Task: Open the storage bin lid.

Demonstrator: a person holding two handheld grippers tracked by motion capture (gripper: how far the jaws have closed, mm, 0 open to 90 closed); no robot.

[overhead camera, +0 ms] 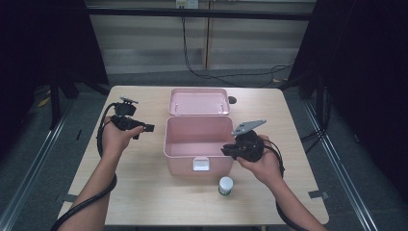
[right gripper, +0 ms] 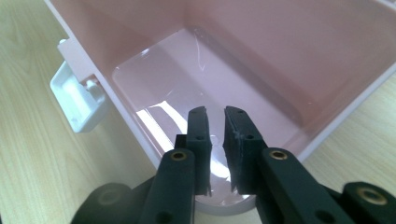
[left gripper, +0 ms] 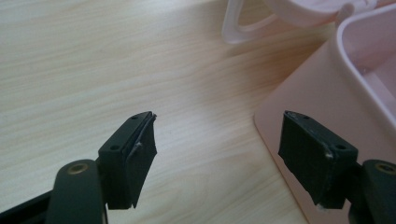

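Here, a pale wood counter [overhead camera: 144,192] seen from above, w/ an open pink plastic box [overhead camera: 198,143] at its centre. Its lid [overhead camera: 198,101] lies flat just behind it, handle side up, apart from the box. A white latch [overhead camera: 201,163] sits on the box's near wall. A small white-capped jar [overhead camera: 225,185] stands upright near the box's front right corner, not touching.

The left tongs [overhead camera: 149,128] hover over bare counter just left of the box; jaws stand wide apart, nothing between them. In the left gripper view the box's outer wall [left gripper: 322,93] lies right beside the right-hand jaw. The right tongs [right gripper: 215,140] hang over the box's right rim, pointing inside; jaws nearly together w/ a thin gap, holding nothing. The box interior looks empty and glossy.

Handling, as a guess: the box looks light, stiff, thin-walled and smooth, so prob. slippery; best pinched across a rim wall, not the latch, which looks small and breakable. The jar looks light and round, may roll or tip; take it across the body below the cap.

Room: plenty of open counter on the left and front; the jar sits close to the right forearm, so a low sweep there could knock it.
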